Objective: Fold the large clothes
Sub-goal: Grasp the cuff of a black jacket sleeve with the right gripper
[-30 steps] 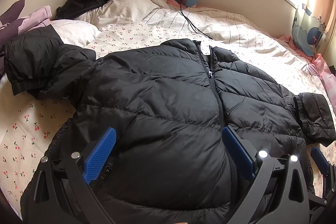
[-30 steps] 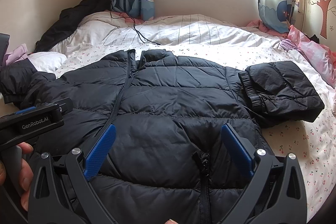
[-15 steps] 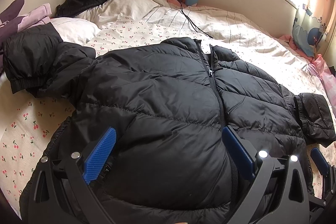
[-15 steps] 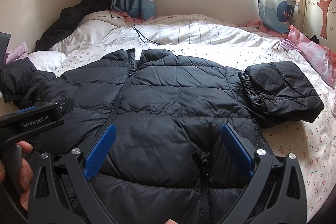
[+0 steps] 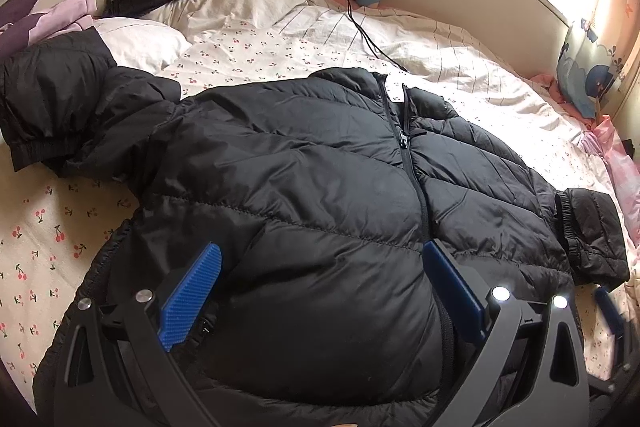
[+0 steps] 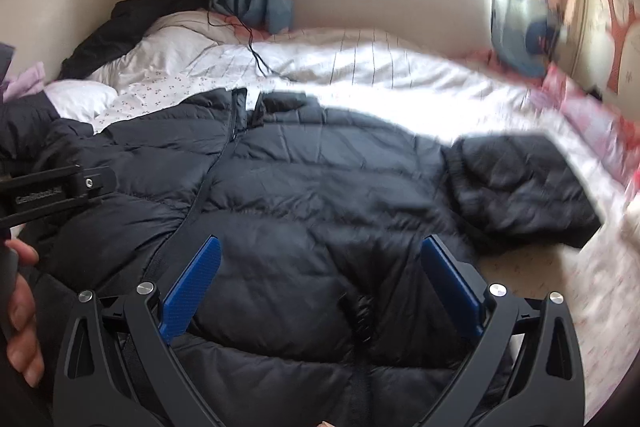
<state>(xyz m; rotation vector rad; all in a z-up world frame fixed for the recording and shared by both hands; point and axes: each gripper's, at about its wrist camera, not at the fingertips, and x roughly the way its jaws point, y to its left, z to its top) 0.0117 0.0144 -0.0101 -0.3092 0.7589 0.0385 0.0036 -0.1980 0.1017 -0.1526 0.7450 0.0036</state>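
Puffer jacket (image 5: 304,187) flat on bed (image 5: 460,51); left claw (image 5: 320,287), right claw (image 6: 320,279) spread wide, low over hem.

The black two-finger left gripper with blue ribbed pads (image 5: 320,291) has its jaws spread wide. The matching black right gripper with blue pads (image 6: 320,283) is spread just as wide. The person's bare hand (image 6: 20,311) grips a handle left of the right gripper

Both wrist views sit low and close over the jacket's (image 5: 304,187) hem, facing its collar and the window beyond. The left view looks from the jacket's left half, the right view (image 6: 320,211) from nearer the zip; both share the whole jacket.
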